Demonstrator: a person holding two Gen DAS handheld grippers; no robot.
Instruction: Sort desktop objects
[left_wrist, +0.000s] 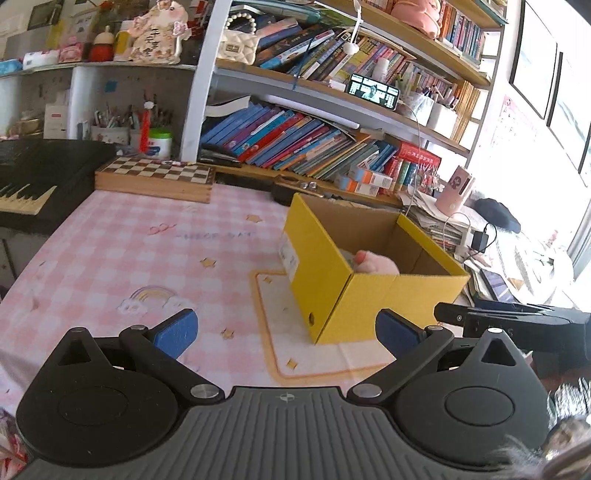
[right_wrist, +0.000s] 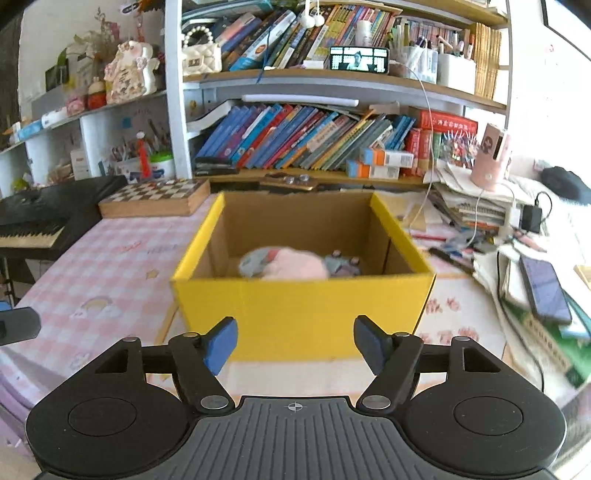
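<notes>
sitting inside yellow box (right_wrist: 303, 306): pink plush toy (right_wrist: 295, 266), small grey item beside it. right gripper (right_wrist: 295, 343) wide, empty, near box front; left gripper (left_wrist: 284, 332) wide, empty. risk: fingers clipping box wall, shoving it off mat (left_wrist: 314, 365).

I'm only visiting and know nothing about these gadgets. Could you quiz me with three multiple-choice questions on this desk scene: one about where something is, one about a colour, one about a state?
1. Where is the pink plush toy?
A. On the chessboard
B. Inside the cardboard box
C. On the bookshelf

2. What colour is the outside of the cardboard box?
A. Yellow
B. Green
C. Red

3. What is the right hand-held gripper doing?
A. Clamped on a book
C. Open and empty
B. Clamped on the toy

Answers:
1 B: the toy lies on the box floor.
2 A: its outer walls are yellow.
3 C: the blue pads stand apart with nothing between them.
</notes>
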